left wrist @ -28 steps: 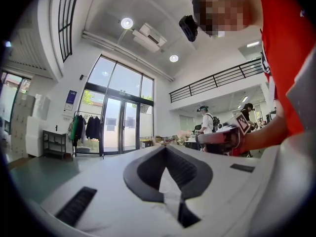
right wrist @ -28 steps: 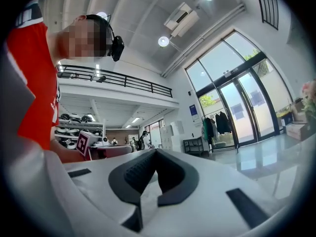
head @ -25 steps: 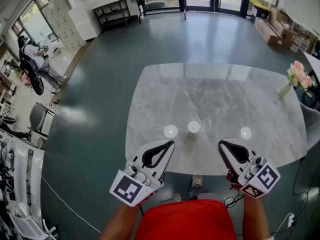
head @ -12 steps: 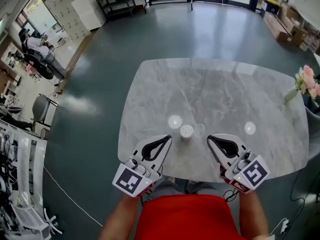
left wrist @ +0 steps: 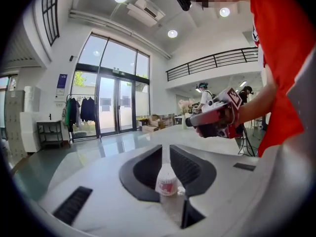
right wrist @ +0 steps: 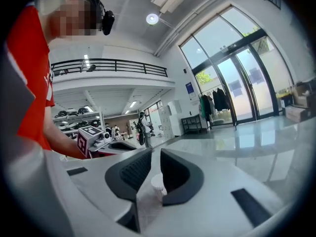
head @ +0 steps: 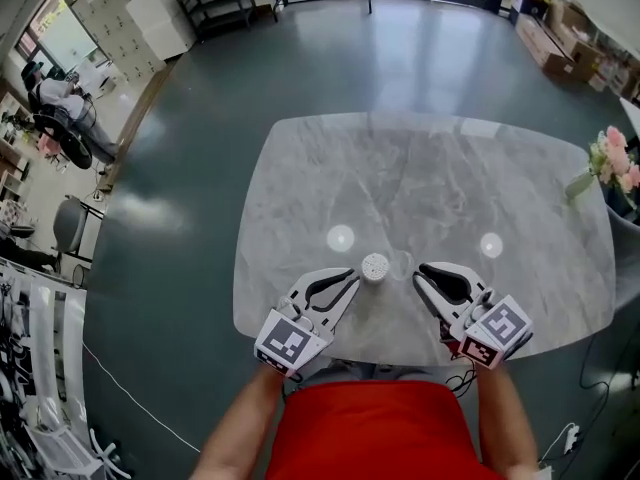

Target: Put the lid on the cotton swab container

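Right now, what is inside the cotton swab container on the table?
From above, white swab tips fill the open container. Its wall covers everything below the tips, so the sticks cannot be seen.

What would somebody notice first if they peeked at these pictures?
Probably the left gripper and the right gripper, pointing in at a small white cotton swab container near the front edge of a big marble table. Both grippers' jaws are opening, with nothing between them. Pink flowers show by the table's right edge.
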The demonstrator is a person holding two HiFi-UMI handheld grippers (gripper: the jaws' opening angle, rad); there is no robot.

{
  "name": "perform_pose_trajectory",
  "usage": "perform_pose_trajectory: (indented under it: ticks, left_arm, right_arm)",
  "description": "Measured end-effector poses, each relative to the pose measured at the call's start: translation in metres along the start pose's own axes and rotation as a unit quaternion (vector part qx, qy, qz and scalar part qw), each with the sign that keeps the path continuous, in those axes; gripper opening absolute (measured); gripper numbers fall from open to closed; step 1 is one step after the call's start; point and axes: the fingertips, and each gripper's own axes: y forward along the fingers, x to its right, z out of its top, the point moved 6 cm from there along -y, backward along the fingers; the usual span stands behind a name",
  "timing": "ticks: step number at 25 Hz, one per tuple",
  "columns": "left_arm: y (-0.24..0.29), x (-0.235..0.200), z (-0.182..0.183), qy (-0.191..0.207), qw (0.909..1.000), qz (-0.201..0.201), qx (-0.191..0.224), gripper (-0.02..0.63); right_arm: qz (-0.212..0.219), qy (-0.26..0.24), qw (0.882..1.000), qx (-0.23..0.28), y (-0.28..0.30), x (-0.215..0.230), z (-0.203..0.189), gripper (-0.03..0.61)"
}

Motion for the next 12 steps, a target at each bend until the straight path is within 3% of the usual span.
perform_pose_trajectory:
  ticks: [2,5,12]
  left_arm:
    - [0.009,-0.001,-0.015,0.006,0.9997,-0.019,-0.014,0.137]
    - [0.021,-0.002,-0.034,0.014,0.9984,-0.044,-0.034,0.221]
    - [0.046,-0.005,-0.068,0.013,0.9928,-0.077,-0.090,0.281]
  right_arm:
    - [0.001,0.012,1.000,-0.019,0.004,0.004,-0.013,0.080]
    - [-0.001,0.024,0.999,-0.044,0.007,0.012,-0.030,0.134]
    - [0.010,0.077,0.994,-0.075,0.017,0.029,-0.055,0.221]
